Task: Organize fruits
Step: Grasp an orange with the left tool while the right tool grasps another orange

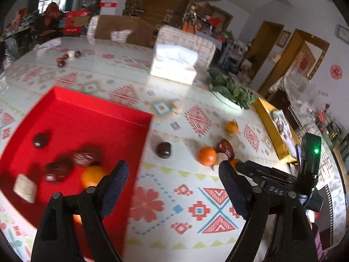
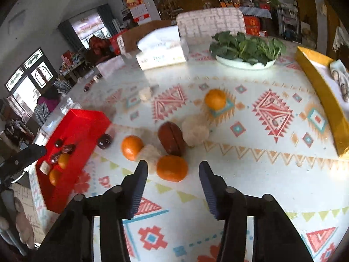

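A red tray [image 1: 87, 118] lies on the patterned table and holds dark dates [image 1: 86, 157], a dark round fruit [image 1: 40, 140], an orange [image 1: 92, 175] and a pale block [image 1: 25, 188]. My left gripper [image 1: 172, 172] is open and empty beside the tray's right edge. On the table lie a dark round fruit [image 1: 164, 150], oranges [image 1: 206, 156] and a brown date [image 1: 225, 147]. My right gripper [image 2: 173, 171] is open, with an orange [image 2: 172, 168] just ahead between its fingertips. Beyond it lie another orange [image 2: 131, 147], a brown date [image 2: 171, 138], pale lumps [image 2: 195, 130] and a far orange [image 2: 215, 99]. The tray also shows at the left of the right wrist view [image 2: 74, 135].
A white box [image 1: 173, 64] stands at the back. A plate of greens [image 2: 246, 50] sits far right, and a yellow box [image 2: 325, 96] lies along the right edge. Small items [image 1: 67, 56] lie far back left. Chairs stand behind the table.
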Available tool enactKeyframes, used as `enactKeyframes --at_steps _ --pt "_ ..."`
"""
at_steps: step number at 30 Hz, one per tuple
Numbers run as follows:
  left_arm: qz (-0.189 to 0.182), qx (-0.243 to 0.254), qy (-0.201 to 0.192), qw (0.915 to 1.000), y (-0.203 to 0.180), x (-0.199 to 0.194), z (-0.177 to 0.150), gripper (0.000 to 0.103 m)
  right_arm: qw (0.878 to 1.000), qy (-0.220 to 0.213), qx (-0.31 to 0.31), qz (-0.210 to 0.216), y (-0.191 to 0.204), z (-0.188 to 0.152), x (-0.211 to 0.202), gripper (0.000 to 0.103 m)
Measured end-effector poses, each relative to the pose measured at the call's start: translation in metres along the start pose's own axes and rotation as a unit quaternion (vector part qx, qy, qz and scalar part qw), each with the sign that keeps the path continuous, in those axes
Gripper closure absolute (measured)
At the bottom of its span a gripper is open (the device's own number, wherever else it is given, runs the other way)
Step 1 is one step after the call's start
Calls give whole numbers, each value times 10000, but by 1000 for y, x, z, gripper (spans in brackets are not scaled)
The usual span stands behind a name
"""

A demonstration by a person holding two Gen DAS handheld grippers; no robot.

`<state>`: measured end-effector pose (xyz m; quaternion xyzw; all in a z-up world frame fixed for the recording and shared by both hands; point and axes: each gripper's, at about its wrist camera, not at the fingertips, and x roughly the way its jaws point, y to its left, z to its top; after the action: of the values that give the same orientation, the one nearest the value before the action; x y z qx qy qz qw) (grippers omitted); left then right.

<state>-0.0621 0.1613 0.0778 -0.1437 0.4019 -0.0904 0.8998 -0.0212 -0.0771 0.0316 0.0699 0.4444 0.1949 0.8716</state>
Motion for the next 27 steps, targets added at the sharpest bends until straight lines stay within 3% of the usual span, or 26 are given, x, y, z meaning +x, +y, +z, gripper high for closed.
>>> enactKeyframes --at_steps 4,7,16,20,26,27 --pt "-94 35 155 9998 -15 24 4 28 9999 51 -18 139 -2 -3 12 53" --pt "-136 14 288 9995 -26 46 7 29 9998 64 -99 156 -1 -4 14 66" --pt "146 51 807 9966 -38 115 12 53 9996 -12 -232 168 1 -10 6 67" --pt "575 566 671 9945 -53 118 6 58 9996 -52 -170 226 -3 -10 2 67" --pt "620 690 655 9935 -51 113 0 59 9994 3 142 313 -15 -10 0 67" --pt "742 832 635 9917 -53 113 -2 68 9995 2 145 297 -15 -10 0 67"
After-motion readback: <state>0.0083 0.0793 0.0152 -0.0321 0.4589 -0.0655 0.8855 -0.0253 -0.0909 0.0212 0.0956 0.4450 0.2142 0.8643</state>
